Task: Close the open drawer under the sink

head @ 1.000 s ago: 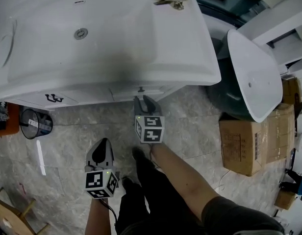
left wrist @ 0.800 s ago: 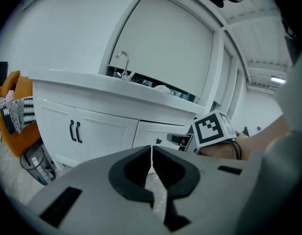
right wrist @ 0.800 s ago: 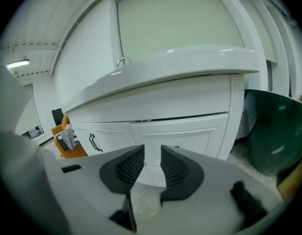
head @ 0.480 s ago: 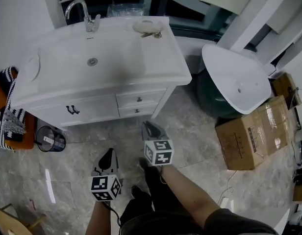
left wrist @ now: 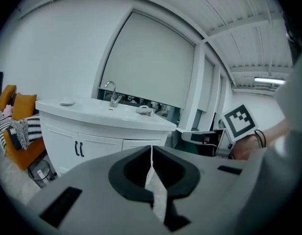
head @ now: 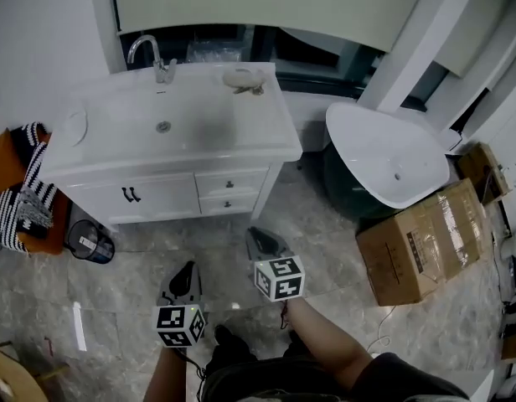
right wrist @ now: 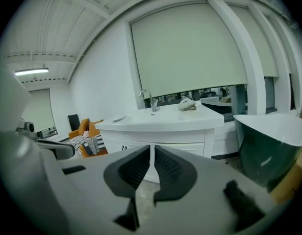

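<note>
The white sink cabinet (head: 157,195) stands against the wall, and its two small drawers (head: 229,186) sit flush with the front, beside the doors with black handles (head: 131,195). My right gripper (head: 256,234) hangs over the floor well short of the cabinet. Its jaws have just been closing and now meet, with nothing between them (right wrist: 152,150). My left gripper (head: 188,268) is lower left of it, also clear of the cabinet, shut and empty (left wrist: 151,149).
A large white basin (head: 384,162) leans on the right, with a cardboard box (head: 421,241) in front of it. A small waste bin (head: 89,243) and an orange seat with a striped cloth (head: 23,195) stand on the left. A tap (head: 156,57) rises over the sink.
Both grippers have drawn back from the cabinet and risen. The right gripper, open at the drawer front a second ago, has shut. The head view now takes in the whole cabinet.
</note>
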`<control>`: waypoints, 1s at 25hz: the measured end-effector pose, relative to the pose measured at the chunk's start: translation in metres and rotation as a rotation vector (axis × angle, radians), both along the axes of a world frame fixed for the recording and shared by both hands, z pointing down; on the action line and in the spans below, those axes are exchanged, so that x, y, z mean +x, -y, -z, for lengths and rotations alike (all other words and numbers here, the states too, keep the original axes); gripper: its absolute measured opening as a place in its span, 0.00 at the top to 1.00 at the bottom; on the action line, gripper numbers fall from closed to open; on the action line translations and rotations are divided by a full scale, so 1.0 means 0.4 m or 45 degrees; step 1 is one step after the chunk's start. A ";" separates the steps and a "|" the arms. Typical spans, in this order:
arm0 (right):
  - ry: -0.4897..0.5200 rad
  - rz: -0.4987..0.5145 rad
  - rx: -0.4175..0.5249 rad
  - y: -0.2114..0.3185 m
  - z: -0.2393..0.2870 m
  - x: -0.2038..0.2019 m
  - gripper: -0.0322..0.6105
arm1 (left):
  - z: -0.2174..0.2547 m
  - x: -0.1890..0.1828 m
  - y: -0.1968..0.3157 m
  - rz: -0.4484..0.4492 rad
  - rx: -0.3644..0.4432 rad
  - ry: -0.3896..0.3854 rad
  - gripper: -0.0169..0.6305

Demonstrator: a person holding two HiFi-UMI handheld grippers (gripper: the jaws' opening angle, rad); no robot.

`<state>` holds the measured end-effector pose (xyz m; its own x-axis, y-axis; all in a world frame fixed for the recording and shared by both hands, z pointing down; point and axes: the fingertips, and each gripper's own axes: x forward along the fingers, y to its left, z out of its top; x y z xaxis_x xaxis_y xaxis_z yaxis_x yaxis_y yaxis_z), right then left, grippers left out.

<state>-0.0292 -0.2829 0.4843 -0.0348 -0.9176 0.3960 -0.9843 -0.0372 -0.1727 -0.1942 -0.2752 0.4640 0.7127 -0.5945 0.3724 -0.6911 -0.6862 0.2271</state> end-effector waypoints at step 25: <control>-0.018 0.549 0.179 -0.465 0.161 0.336 0.89 | 0.148 0.332 -0.590 0.513 0.166 -0.016 0.94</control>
<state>0.1053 -0.0969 0.4200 -0.4213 -0.8652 0.2721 -0.9069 0.3997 -0.1333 -0.0614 -0.0391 0.4050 0.4178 -0.8681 0.2681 -0.9076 -0.3854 0.1662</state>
